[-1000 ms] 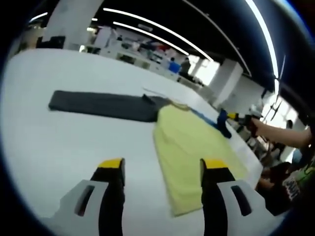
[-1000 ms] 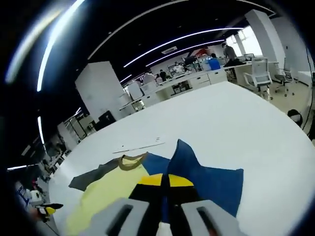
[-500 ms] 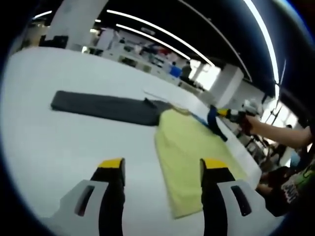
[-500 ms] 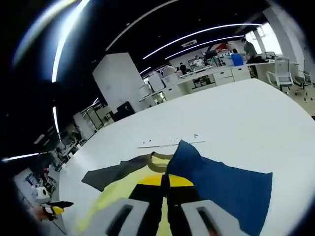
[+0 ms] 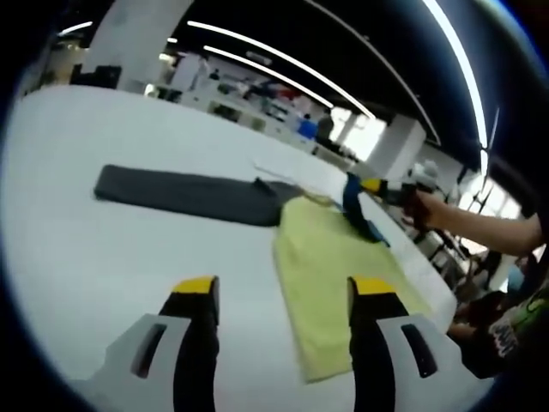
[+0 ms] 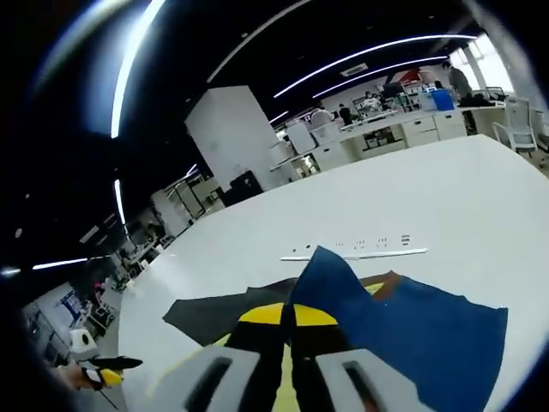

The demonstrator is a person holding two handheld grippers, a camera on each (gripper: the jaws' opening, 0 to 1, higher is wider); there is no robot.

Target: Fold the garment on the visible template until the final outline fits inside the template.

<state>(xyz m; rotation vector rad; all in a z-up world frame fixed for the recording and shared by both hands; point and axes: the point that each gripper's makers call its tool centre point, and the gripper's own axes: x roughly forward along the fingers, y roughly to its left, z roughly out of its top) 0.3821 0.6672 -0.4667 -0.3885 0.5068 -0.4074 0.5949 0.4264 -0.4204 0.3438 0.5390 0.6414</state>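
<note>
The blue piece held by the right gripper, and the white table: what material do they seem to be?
The blue piece looks like soft matte cloth: it drapes in folds from the right gripper. The table looks hard and smooth, possibly laminate, with faint sheen.

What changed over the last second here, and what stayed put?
The right gripper, shut on the blue fabric, has carried that fold up off the table and further across the yellow garment, toward the collar end. Nothing was let go. The left gripper stays open, hovering above the white table, and the dark grey garment lies as before.
</note>
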